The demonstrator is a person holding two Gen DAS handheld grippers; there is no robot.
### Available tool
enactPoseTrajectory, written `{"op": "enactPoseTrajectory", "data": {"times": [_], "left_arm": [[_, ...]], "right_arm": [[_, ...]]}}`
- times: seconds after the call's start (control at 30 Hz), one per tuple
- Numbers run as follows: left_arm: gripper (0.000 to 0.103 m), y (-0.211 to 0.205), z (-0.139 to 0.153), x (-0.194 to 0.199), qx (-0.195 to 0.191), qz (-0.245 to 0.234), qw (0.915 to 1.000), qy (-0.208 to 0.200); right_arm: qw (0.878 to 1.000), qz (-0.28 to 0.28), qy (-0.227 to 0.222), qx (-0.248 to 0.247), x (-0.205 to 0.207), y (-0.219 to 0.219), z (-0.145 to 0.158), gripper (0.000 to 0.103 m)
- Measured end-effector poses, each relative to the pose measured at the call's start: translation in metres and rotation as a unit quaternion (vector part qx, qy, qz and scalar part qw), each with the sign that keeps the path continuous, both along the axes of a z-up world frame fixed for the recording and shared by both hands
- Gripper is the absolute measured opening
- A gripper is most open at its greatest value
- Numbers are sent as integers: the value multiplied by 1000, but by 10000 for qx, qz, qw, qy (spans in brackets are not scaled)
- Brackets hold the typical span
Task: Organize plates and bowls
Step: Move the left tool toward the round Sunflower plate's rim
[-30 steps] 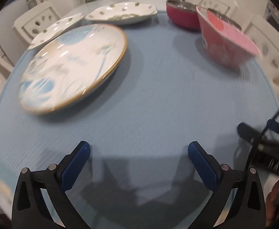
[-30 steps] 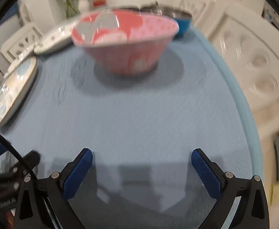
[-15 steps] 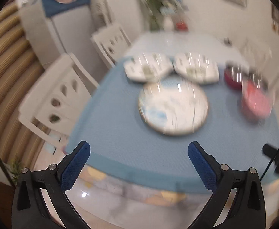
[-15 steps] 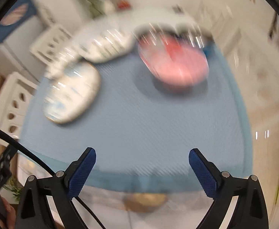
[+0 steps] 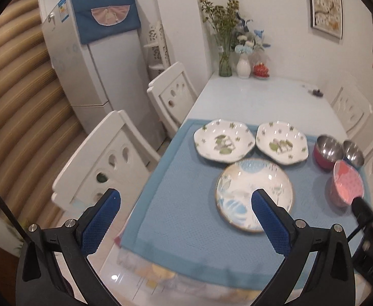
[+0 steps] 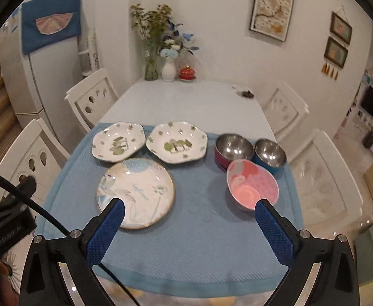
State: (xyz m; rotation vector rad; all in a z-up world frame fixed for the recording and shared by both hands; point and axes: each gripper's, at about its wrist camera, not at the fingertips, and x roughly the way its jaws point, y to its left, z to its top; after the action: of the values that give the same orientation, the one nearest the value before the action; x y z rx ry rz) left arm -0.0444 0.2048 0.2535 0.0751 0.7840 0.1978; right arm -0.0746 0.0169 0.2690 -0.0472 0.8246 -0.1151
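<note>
Both grippers hung above the near edge of the worktop with nothing between their blue-padded fingers. The left gripper had its jaws spread wide and gripped nothing; the right gripper likewise had its jaws fully apart and empty, touching no dish. On the textured light-blue mat covering the near part of the worktop, the dishes lay apart from the grippers. A round white plate with pale blue leaf print and a gold rim sat at the near left. Just beyond it stood two white scalloped dishes with green leaf motifs, the left one and the right one almost touching each other. At the near right rested a pink patterned bowl, tilted towards the camera. Just behind it were a steel-lined bowl with a red outside and a steel-lined bowl with a blue outside, side by side and close together. White chairs stood on both sides of the worktop, and a white vase of flowers stood at its far end against the wall.
</note>
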Motion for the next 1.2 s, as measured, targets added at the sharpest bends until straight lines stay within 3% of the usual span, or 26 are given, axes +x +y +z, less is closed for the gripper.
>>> {"op": "enactPoseTrajectory", "data": {"times": [0.43,0.87,1.2], "left_arm": [[103,24,-14,32,-259,-151,9994,143],[103,27,-23,51,-157,-474,9985,245],[103,30,-38,70,-84,-647,9971,401]], "right_arm": [[9996,-233,-57,-175,25,30,-2,101],[9993,-305,108,-176,40,50,-16,101],[9970,-713,311,-13,56,34,-32,101]]}}
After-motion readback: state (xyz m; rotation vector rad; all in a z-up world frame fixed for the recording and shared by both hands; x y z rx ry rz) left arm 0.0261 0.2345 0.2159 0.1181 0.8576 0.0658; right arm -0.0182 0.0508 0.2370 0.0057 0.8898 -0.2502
